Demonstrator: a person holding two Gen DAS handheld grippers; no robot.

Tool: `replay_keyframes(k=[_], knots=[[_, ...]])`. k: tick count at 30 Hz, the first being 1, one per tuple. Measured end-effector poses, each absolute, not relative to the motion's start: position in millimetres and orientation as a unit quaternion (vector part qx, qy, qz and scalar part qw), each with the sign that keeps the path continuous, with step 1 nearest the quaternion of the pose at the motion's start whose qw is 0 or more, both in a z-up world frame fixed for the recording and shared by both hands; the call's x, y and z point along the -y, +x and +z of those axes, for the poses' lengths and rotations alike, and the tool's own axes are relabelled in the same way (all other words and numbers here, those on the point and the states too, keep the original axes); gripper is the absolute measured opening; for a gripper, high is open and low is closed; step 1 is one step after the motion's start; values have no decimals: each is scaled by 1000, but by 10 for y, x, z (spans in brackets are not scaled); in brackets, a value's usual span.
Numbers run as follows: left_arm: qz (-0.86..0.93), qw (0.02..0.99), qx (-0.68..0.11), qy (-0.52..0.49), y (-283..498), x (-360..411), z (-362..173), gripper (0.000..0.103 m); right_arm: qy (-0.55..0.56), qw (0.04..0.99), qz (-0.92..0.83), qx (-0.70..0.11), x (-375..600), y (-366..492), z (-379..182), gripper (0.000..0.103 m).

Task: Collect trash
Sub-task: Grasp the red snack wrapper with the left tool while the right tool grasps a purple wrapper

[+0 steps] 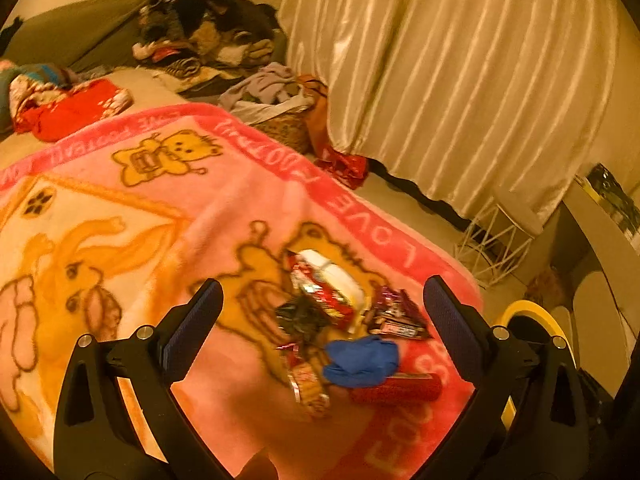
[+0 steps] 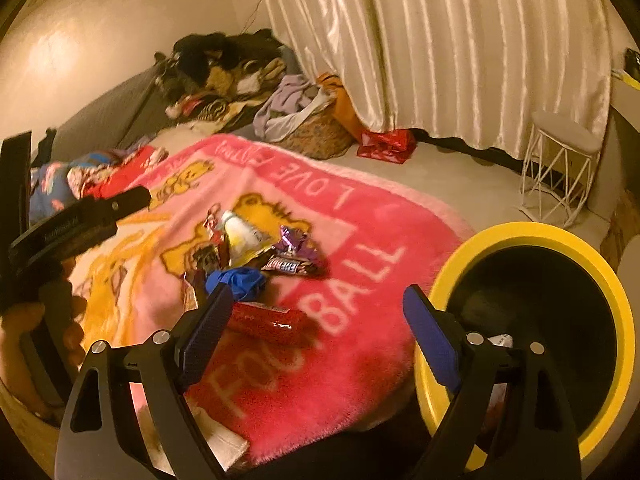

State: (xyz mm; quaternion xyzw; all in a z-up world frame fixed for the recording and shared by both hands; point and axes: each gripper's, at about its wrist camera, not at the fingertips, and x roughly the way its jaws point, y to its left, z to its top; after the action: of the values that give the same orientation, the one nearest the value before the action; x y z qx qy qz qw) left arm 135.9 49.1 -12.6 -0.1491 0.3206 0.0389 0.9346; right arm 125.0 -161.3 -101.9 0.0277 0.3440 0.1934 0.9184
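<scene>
My left gripper [image 1: 322, 312] has its jaws spread wide with nothing between the blue pads [image 1: 192, 328]; it hangs above the heap of trash [image 1: 340, 320] without touching it. My right gripper [image 2: 320, 320] is likewise wide apart and empty, its left pad [image 2: 206, 334] crossing over the near end of the red tube wrapper [image 2: 272, 322], though I cannot tell whether it touches.

I will place everything from the pink blanket [image 2: 320, 368] that covers the bed. The trash sits on the blanket near its corner: a white and yellow bag [image 2: 240, 232], a purple foil wrapper [image 2: 296, 242], a dark candy bar wrapper [image 2: 290, 267], a crumpled blue piece [image 2: 236, 282] and the red tube wrapper closest to me. In the left wrist view the same heap lies between the two fingers, with the blue piece [image 1: 360, 360] and the red tube [image 1: 396, 390] at its near edge.

Just off the blanket's corner, on the floor, stands a black bin with a yellow rim [image 2: 624, 320]; something pale lies inside it. Beyond the blanket's far edge are a woven basket [image 2: 316, 136] full of clothes, a red bag [image 2: 386, 142] and a long pale curtain [image 2: 460, 52]. A white wire stool [image 2: 560, 168] stands past the bin. At the blanket's left side, in the right wrist view, a hand [image 2: 60, 320] grips the other tool.
</scene>
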Motion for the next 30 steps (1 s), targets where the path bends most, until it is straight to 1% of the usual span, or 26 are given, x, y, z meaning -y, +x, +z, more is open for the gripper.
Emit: replay_keyframes(k=[8, 11, 12, 16, 18, 28, 30], knots=[[46, 929, -331, -159, 1423, -697, -228, 92, -2, 915, 200, -349, 1419, 1529, -1076, 83], [41, 924, -343, -163, 1490, -721, -302, 87, -13, 910, 206, -359, 1321, 1722, -1121, 77], [38, 922, -347, -166, 1522, -722, -330, 83, -16, 909, 207, -361, 1302, 1759, -1135, 76], [22, 911, -368, -185, 1675, -735, -449, 72, -34, 901, 217, -375, 1168, 1967, -1250, 72], [14, 906, -378, -190, 1755, -727, -504, 64, -40, 896, 219, -384, 1120, 2049, -1311, 69], [-1, 881, -414, -231, 2204, -741, -734, 56, -47, 884, 223, -409, 983, 2344, -1469, 60], [1, 876, -420, -238, 2264, -766, -782, 54, -51, 883, 219, -413, 959, 2410, -1494, 56]])
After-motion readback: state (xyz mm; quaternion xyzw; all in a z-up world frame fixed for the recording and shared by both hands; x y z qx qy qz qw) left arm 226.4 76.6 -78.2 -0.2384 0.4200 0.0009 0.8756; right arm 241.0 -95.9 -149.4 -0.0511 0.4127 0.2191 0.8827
